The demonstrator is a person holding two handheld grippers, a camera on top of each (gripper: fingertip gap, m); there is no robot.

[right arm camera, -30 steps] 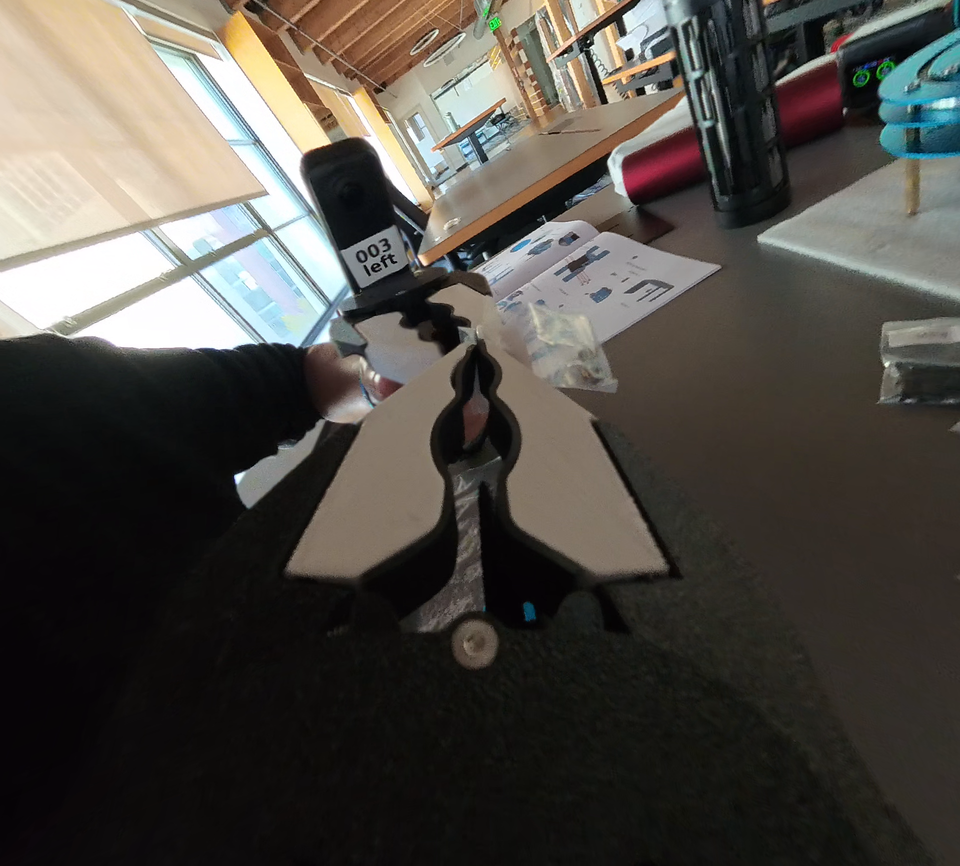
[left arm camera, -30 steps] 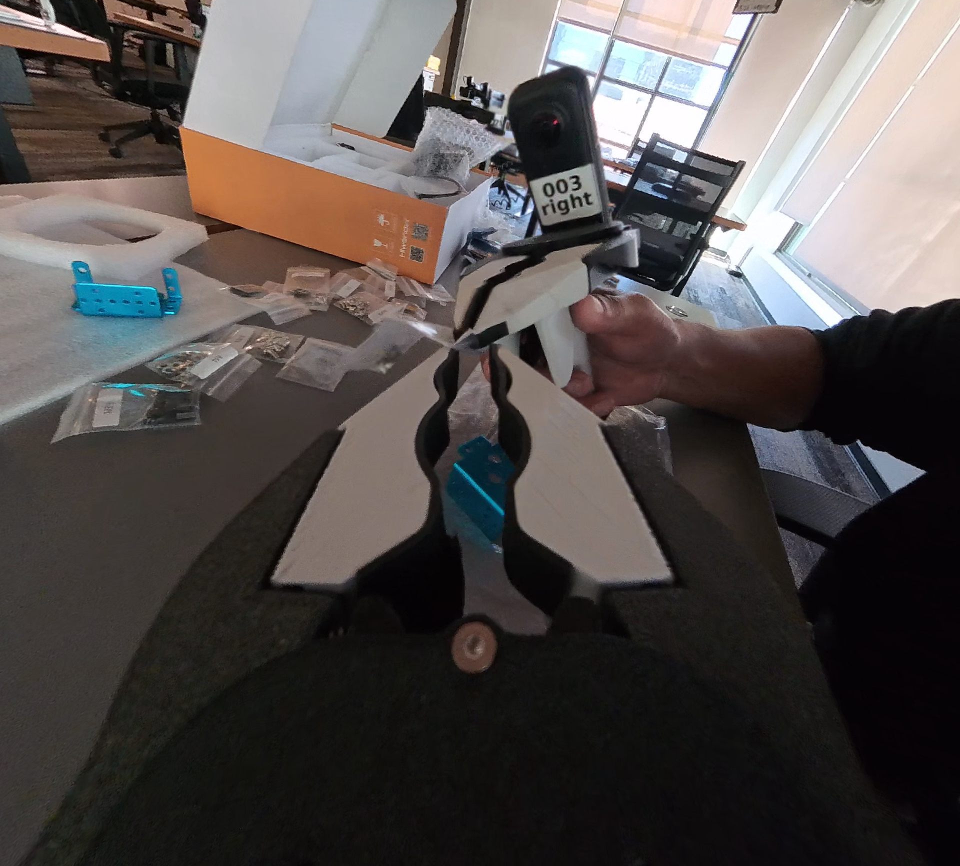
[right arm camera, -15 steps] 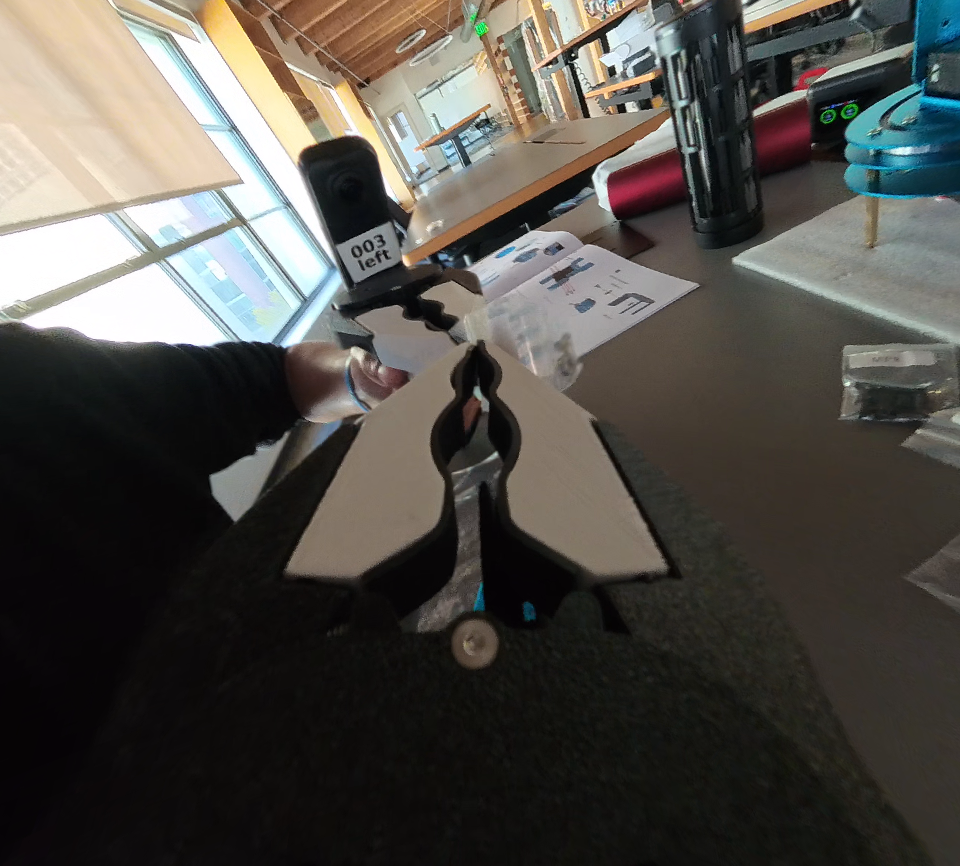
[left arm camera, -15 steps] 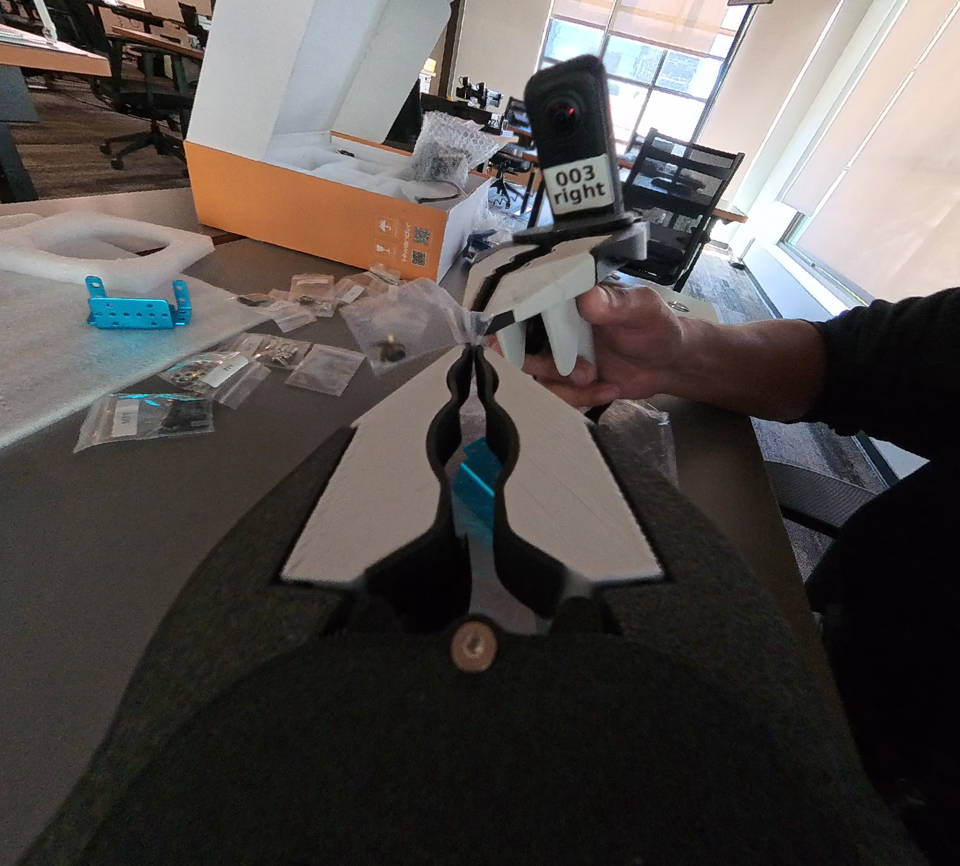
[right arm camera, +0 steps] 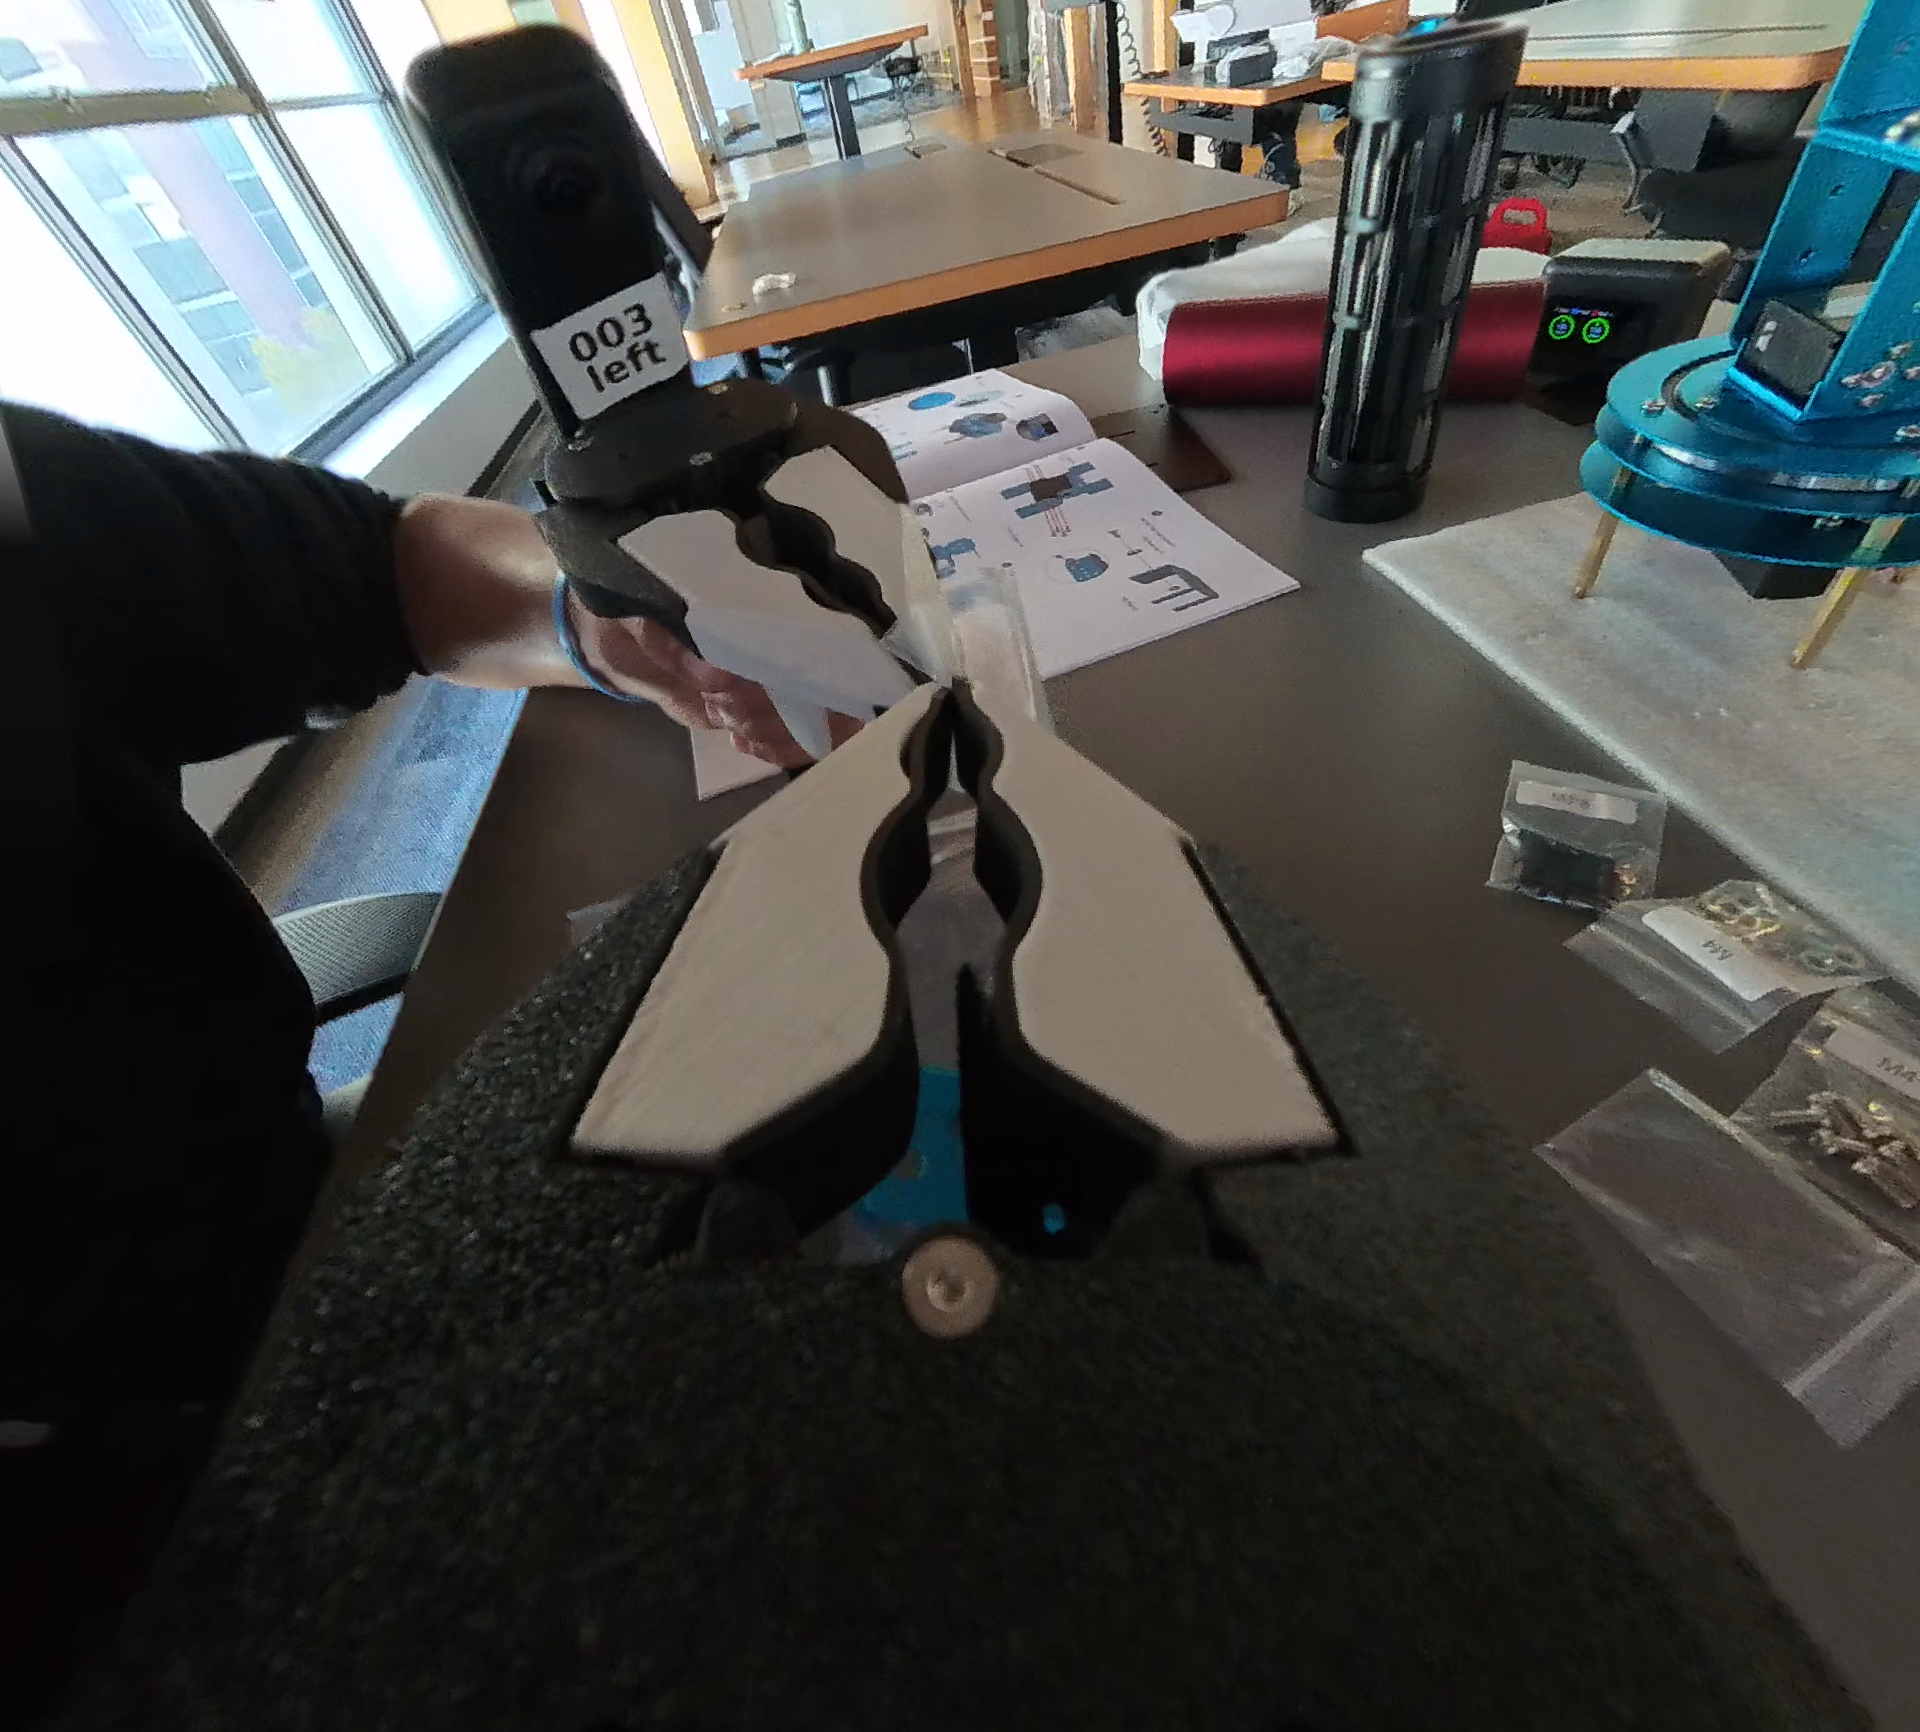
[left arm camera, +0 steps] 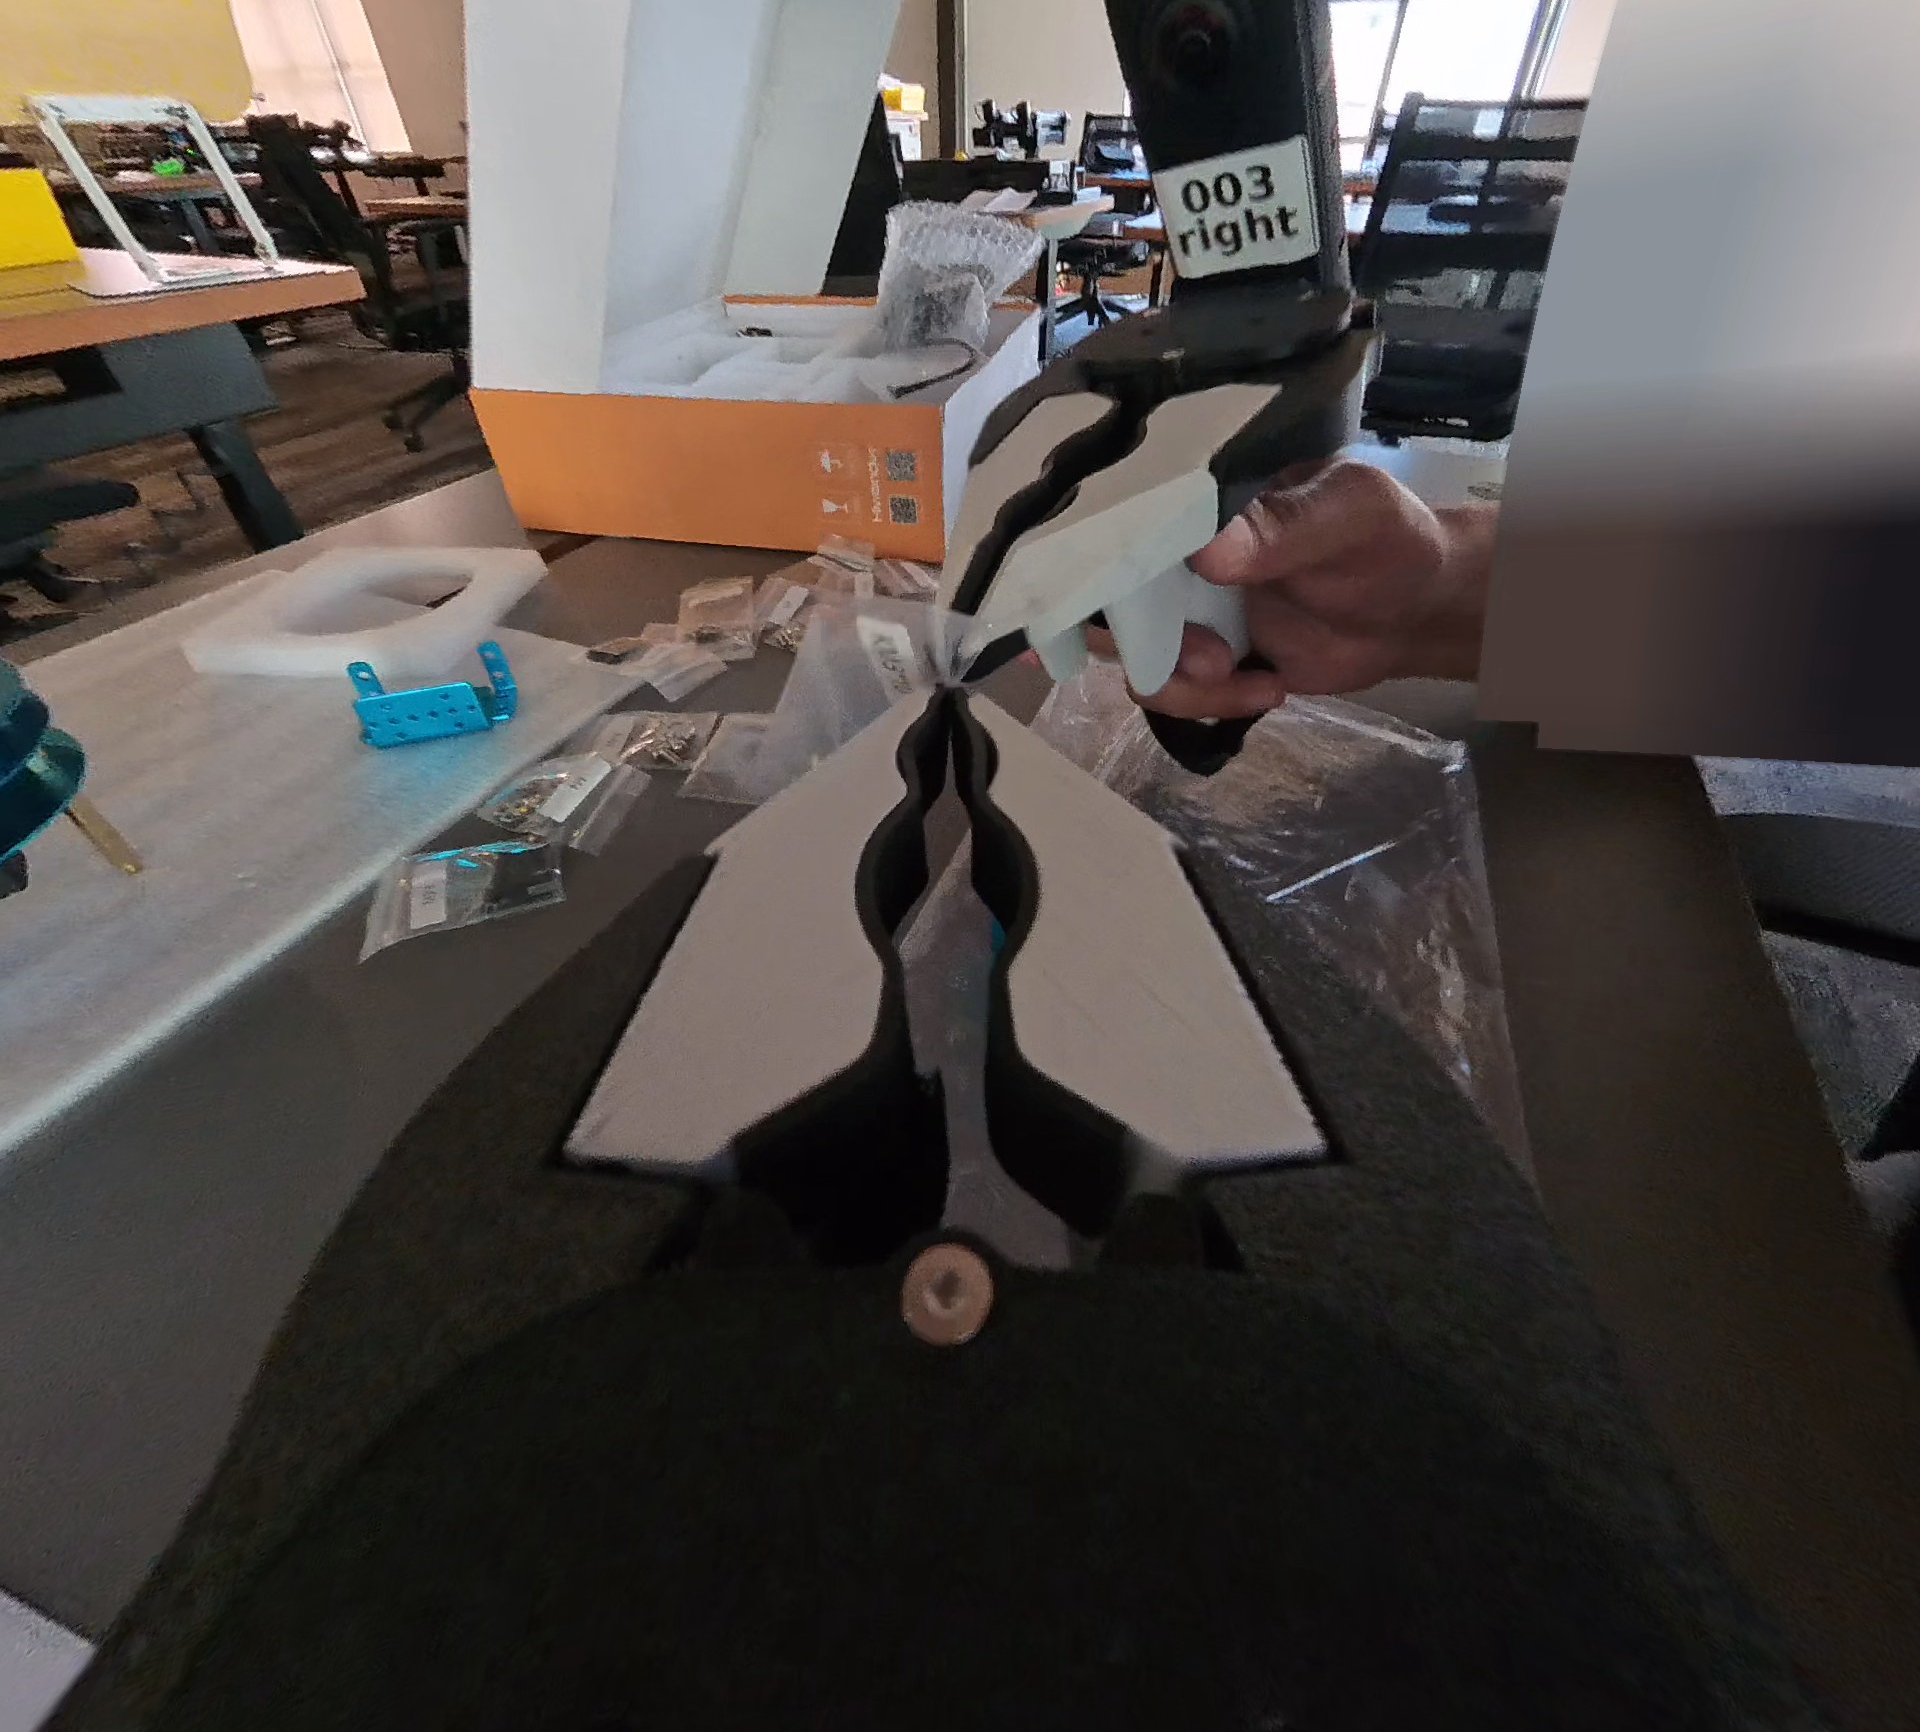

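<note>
While both tongs meet at frame centre, the left tongs and right tongs each pinch shut on one clear plastic bag above the table, a blue part inside it.

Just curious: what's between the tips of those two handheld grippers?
A small clear plastic bag, pinched by the left gripper and right gripper; the left wrist view shows it best.

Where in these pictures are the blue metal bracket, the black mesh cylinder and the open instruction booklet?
blue metal bracket (left arm camera: 431,708): left wrist view, on its perforated front face.
black mesh cylinder (right arm camera: 1403,269): right wrist view, on its side wall.
open instruction booklet (right arm camera: 1101,539): right wrist view, on the right-hand page.
</note>
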